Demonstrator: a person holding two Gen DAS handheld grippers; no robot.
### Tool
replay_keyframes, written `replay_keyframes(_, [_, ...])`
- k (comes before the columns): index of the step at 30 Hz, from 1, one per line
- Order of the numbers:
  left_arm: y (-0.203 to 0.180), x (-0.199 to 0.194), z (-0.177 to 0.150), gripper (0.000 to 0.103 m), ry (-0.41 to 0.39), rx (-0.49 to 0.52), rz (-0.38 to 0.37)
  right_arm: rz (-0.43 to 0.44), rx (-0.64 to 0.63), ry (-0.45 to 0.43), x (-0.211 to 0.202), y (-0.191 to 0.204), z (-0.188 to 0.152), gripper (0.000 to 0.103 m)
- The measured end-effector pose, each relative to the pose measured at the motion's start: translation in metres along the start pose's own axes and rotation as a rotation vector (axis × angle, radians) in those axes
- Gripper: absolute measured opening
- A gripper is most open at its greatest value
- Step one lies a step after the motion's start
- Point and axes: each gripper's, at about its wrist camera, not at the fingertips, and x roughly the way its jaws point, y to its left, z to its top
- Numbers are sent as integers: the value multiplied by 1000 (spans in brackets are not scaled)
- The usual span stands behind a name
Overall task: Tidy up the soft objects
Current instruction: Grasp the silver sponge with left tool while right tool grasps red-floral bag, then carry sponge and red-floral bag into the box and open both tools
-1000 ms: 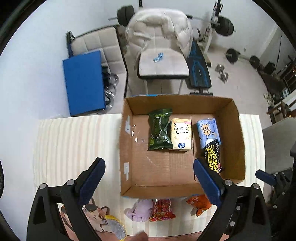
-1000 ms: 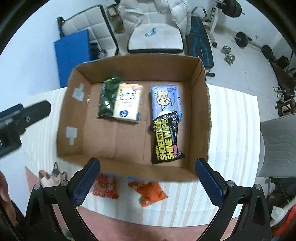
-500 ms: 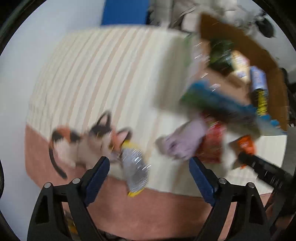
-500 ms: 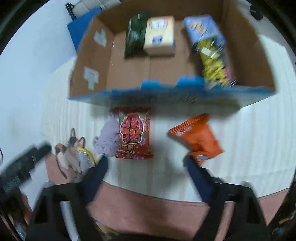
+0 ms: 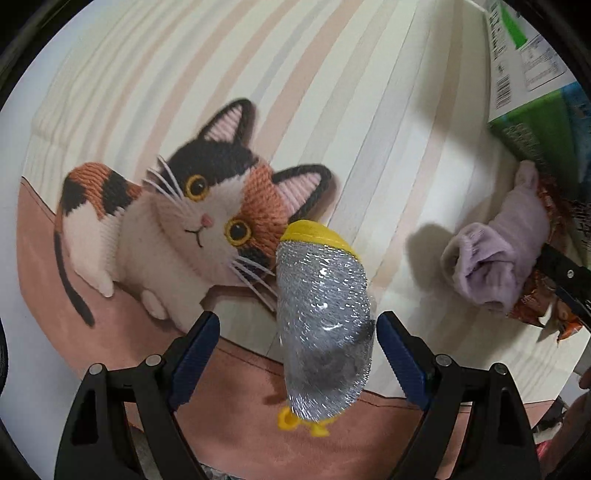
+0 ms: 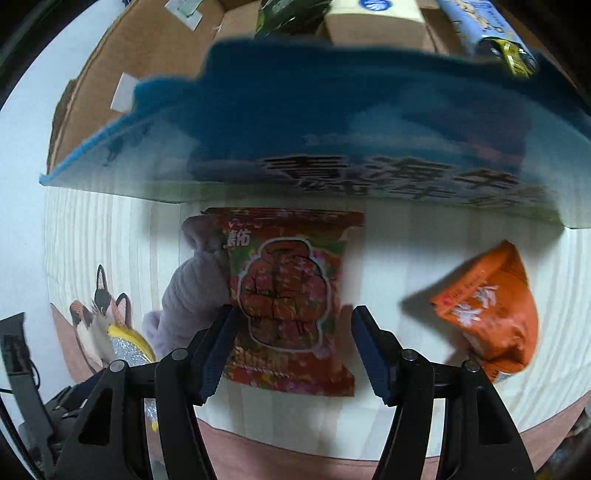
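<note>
My left gripper (image 5: pixel 297 326) is open, low over the tablecloth, with a silver scrub pad (image 5: pixel 323 325) with yellow trim lying between its fingers, untouched. A rolled lilac sock (image 5: pixel 495 258) lies to its right. My right gripper (image 6: pixel 293 323) is open just above a red snack packet (image 6: pixel 288 295), its fingers either side of the packet's lower half. The lilac sock (image 6: pixel 192 295) touches the packet's left edge. An orange packet (image 6: pixel 487 310) lies to the right. The silver pad (image 6: pixel 129 345) shows at lower left.
The cardboard box (image 6: pixel 332 140) with a blue printed front wall stands just behind the packets and holds several wipe packs (image 6: pixel 373 14). The striped tablecloth (image 5: pixel 221 74) has a printed calico cat (image 5: pixel 192 229) and a pink border near the front edge.
Both grippers have dropped from above the box to the table's front. The left now straddles the silver pad; the right now straddles the red packet. Both jaws stand narrower than before.
</note>
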Motion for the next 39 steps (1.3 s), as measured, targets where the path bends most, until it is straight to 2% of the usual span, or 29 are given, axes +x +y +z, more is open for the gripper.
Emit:
replay_keyframes(1, [-1,3,-1,75,7,3,0,-7,-10,6,2,3,-1,66])
replay_keyframes(3, [-4,9,-4,55,28,12,6,-40,-29,30,9,8,-3,63])
replay_keyframes(5, [-6,8,-10,46,15,12,-2,-58,-43,38,11,9,-7,56])
replay_keyframes(9, [-19,8,-31,45,17,45,-18,-63,-51,96,10,1,-29,53])
replay_keyframes(15, [-63,11,-78,45,25,142,-30,-116,-93,179,12,-29,-90,52])
replay_keyframes(18, [-87,13,-97,45,10,206,-4,-146,-90,186,14,-41,-112,52])
replay_keyframes(24, [-116,16,-107,45,-9,277,32,-190,-84,131,12,-37,-116,53])
replay_keyframes(29, [-111,20,-116,45,-6,278,41,-194,-75,137,22,-35,-115,53])
replay_keyframes(32, [-108,18,-110,45,1,274,39,-209,-95,136,27,-28,-121,52])
replay_keyframes(35, [-112,3,-114,44,-1,280,15,-188,-89,147,23,-24,-129,49])
replay_keyframes(36, [-112,-7,-111,44,-6,283,4,-173,-87,147,14,-36,-130,49])
replay_keyframes(39, [-119,-47,-121,44,-44,297,-59,-103,-84,123,-14,-37,-127,49])
